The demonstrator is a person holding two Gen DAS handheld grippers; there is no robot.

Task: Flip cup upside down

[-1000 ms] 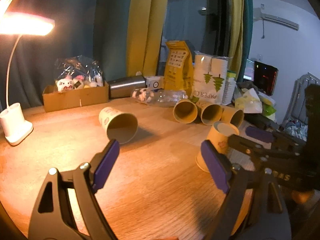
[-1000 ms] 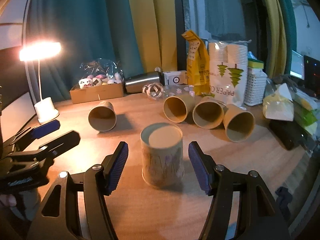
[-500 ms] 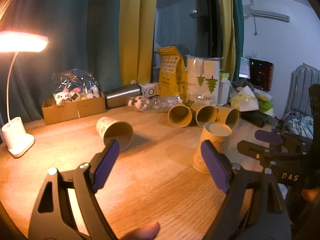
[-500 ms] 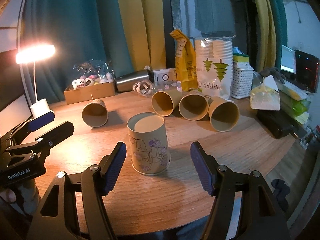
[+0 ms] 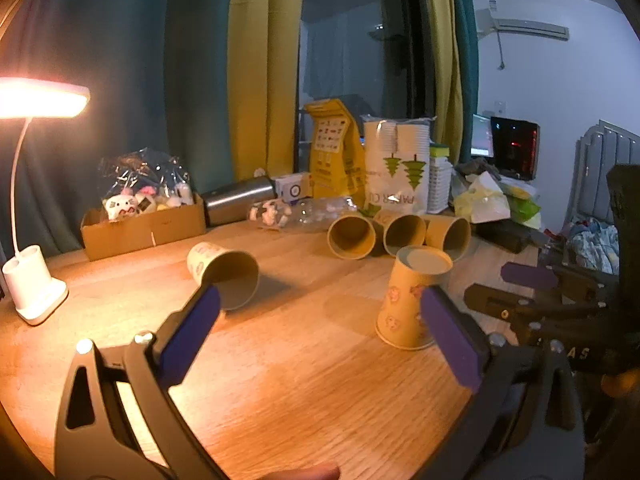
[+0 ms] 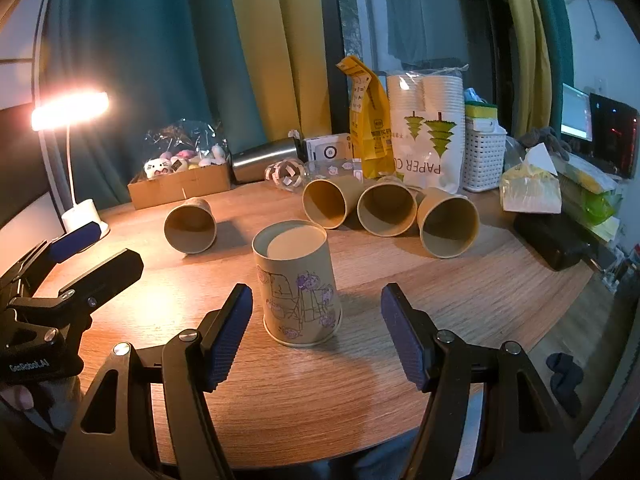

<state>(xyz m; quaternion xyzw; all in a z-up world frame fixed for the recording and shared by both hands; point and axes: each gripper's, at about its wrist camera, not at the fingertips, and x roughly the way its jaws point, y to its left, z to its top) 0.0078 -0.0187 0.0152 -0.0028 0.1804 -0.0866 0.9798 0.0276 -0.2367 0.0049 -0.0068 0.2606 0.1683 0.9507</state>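
A printed paper cup (image 6: 298,288) stands upside down, base up, on the round wooden table (image 6: 480,292); it also shows in the left wrist view (image 5: 412,300). My right gripper (image 6: 316,332) is open and empty, drawn back from the cup, which stands free between and beyond its pads. My left gripper (image 5: 320,336) is open and empty above the table's near side. A lone cup (image 5: 224,272) lies on its side ahead of it, also seen in the right wrist view (image 6: 191,226).
Three more cups (image 6: 384,208) lie on their sides in a row behind. A lamp (image 5: 34,280) stands at the left. A cardboard box of toys (image 5: 140,220), a steel flask (image 5: 238,200), a yellow bag and a paper-cup pack (image 6: 428,136) line the back edge.
Both grippers have pulled back from the table. The upside-down cup stays put, now farther from the right gripper's pads.
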